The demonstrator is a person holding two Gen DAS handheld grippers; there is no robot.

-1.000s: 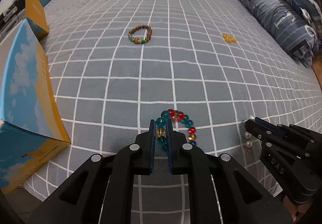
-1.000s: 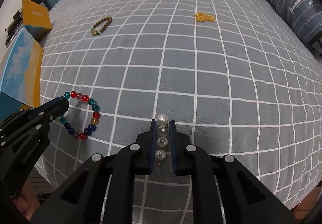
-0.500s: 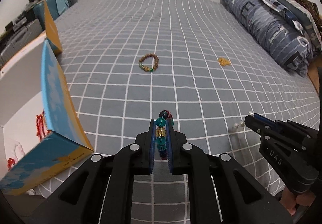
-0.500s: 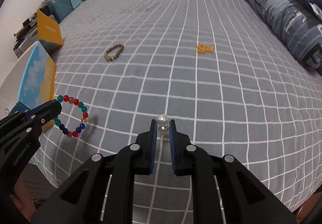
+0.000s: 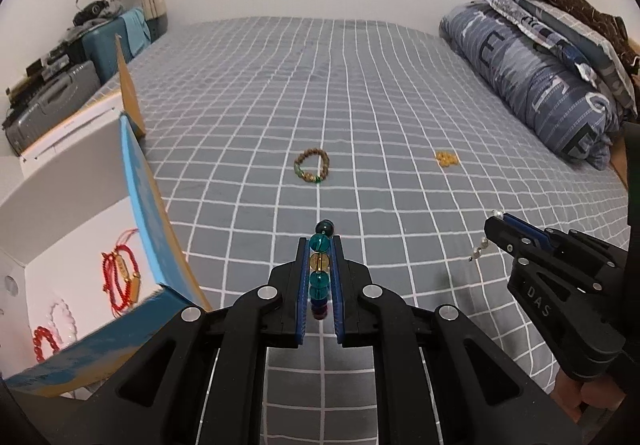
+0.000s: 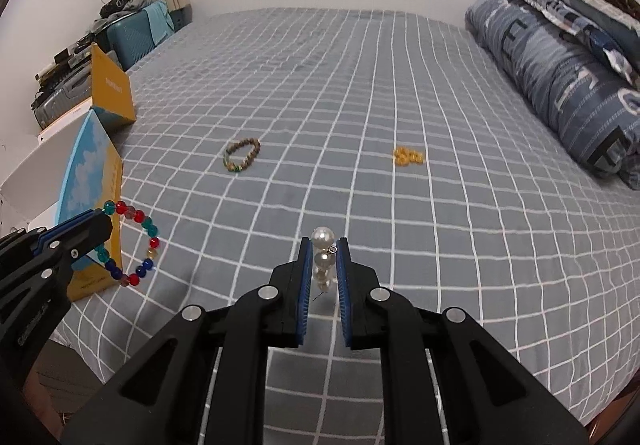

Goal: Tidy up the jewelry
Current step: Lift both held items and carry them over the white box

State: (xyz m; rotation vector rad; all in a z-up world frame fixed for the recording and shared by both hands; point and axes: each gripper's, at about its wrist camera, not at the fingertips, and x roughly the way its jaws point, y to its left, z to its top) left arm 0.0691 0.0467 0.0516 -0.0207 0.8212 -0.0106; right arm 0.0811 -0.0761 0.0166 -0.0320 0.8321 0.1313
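Left wrist view first: I have the left gripper (image 5: 319, 269) clamped on the coloured bead bracelet (image 5: 320, 265), seen edge-on, so its beads stack in a line running straight away from me between the pads, with the rest of the ring hanging below. From the right wrist view the same bracelet (image 6: 132, 241) shows as a full ring dangling off the bed, its plane roughly upright. My right gripper (image 6: 323, 269) is clenched on the pearl earring (image 6: 323, 257), whose long axis runs along the fingers, top pearl poking past the tips. Both pieces are lifted clear of the grey checked bed (image 5: 380, 93). The open box (image 5: 80, 229) at the left already holds red cord bracelets (image 5: 120, 277) and some beaded ones, so I judge the job partly done; still left on the cover are the wooden bracelet (image 5: 313, 167) and the small amber piece (image 5: 447, 159), well apart
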